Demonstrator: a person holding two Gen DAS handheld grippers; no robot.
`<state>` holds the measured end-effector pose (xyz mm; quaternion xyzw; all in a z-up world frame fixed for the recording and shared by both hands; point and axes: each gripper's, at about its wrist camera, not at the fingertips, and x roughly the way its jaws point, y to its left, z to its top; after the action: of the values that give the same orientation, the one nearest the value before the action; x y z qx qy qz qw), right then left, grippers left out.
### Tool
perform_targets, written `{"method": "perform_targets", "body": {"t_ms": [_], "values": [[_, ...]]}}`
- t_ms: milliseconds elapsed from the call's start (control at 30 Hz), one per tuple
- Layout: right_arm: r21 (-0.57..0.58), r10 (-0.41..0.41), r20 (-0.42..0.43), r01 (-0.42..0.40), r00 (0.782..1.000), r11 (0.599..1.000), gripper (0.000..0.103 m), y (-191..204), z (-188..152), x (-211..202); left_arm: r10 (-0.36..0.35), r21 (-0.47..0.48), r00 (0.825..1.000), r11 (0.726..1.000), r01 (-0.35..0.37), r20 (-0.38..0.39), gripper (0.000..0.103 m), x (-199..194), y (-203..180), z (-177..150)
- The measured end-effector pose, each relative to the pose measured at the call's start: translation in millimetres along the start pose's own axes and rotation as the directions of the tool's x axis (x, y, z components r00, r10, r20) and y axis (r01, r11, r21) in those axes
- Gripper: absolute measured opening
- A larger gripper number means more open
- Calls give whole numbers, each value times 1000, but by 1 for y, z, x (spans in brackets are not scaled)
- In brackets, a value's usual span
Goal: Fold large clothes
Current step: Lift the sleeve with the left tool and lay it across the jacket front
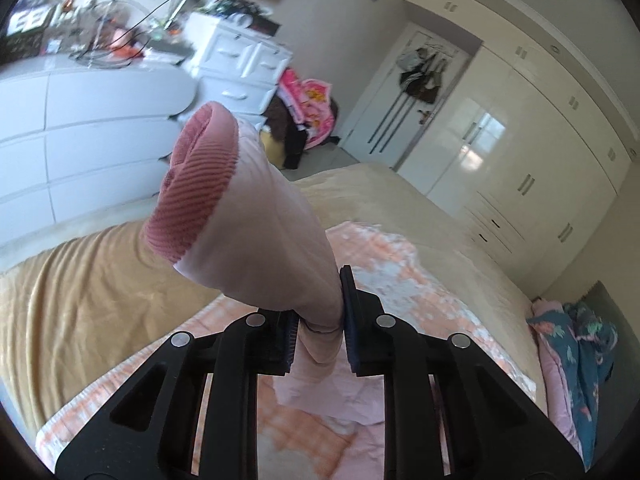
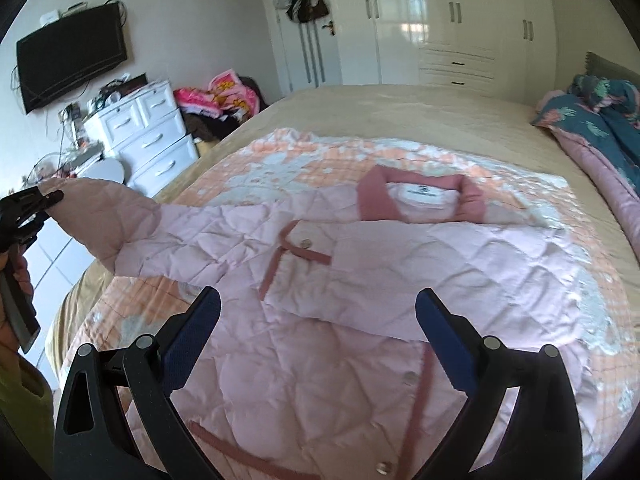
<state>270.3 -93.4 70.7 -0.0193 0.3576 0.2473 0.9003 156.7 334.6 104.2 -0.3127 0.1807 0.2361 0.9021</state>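
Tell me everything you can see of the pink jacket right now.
The pink jacket is pale, quilted and puffy, with darker pink collar, trim and ribbed cuff, plus metal snaps. It lies front-up on the peach patterned blanket, one sleeve already folded across the chest. The other sleeve is raised off the bed, pinched near the cuff by the left hand-held gripper. The right hand-held gripper hovers open above it.

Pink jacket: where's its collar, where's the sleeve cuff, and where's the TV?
collar (image 2: 374, 196): right wrist view, its left flap.
sleeve cuff (image 1: 192, 196): left wrist view, ribbed band.
TV (image 2: 72, 60): right wrist view, screen middle.
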Motion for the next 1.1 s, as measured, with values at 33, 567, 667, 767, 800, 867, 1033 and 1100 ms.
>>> {"method": "perform_targets", "body": {"t_ms": [33,567,667,767,800,867,1033,1100], "values": [[12,-2,8,2,1000,1000,97,-4,-1,-6,-11,13,1000,1000,10,4,12,-6,-10,0],[66,-19,66,15,998,998,97,-50,-16,-63,-112,181,993,978,105,31,11,-52,-120,-16],[87,-22,76,15,997,996,97,-58,-18,-69,-129,212,991,970,120,31,11,-56,-136,-20],[98,-24,84,15,996,995,97,-66,-19,-74,-153,236,988,961,144,20,11,-58,-152,-26],[102,-23,87,14,996,995,97,-68,-20,-76,-158,243,987,959,149,18,11,-60,-157,-28],[113,-25,92,15,995,994,97,-72,-21,-79,-172,259,985,952,163,12,11,-60,-166,-33],[137,-25,118,9,993,991,97,-86,-22,-87,-198,298,980,935,192,-10,11,-60,-190,-49],[145,-30,120,13,992,989,97,-90,-23,-89,-207,316,978,927,203,-21,11,-59,-197,-55]]}}
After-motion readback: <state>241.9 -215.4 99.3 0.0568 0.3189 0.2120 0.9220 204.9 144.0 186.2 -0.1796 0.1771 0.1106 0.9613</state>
